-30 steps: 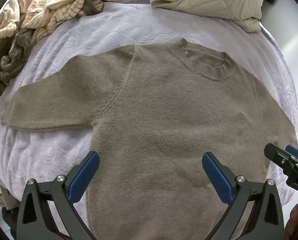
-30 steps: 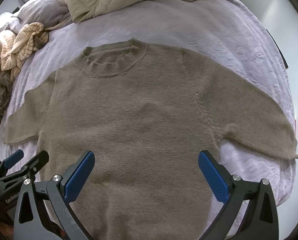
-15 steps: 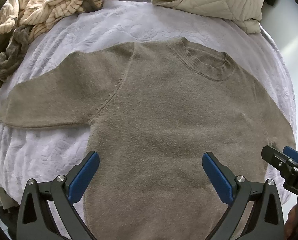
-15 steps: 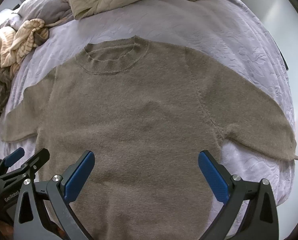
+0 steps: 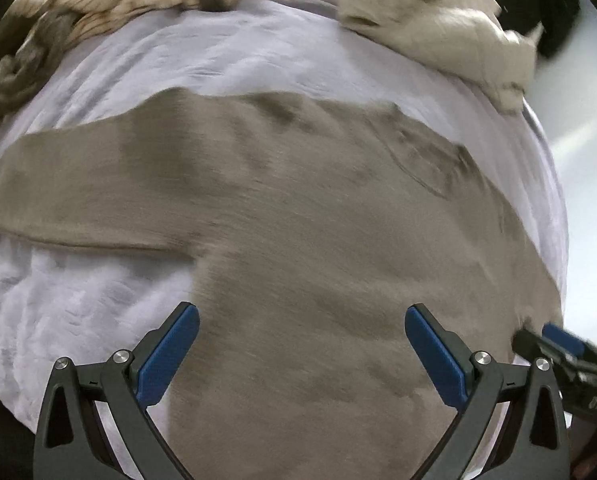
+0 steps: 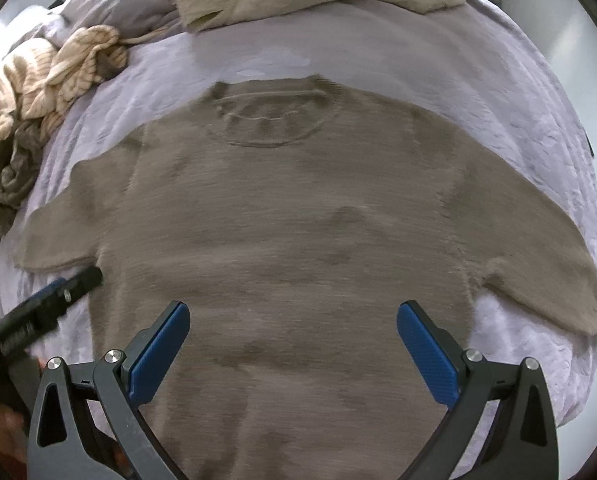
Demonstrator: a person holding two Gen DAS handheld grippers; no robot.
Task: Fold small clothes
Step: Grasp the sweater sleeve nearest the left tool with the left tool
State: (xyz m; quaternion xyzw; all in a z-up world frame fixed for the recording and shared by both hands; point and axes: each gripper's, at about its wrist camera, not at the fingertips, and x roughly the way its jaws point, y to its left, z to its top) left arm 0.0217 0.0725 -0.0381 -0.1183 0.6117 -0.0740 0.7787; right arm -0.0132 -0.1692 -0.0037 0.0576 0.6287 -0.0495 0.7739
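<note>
Far left on the bed (image 6: 438, 60): striped garment (image 6: 46, 76) heaped at the edge. Centre: taupe sweater (image 6: 298, 220) spread flat, collar far, sleeves out, bare cover beyond each cuff. Left hand-held gripper (image 5: 301, 344) wide apart over the hem, nothing held; right hand-held gripper (image 6: 292, 340) likewise. Far right: quilted jacket (image 5: 438, 36), blurred, probably crumpled.
</note>
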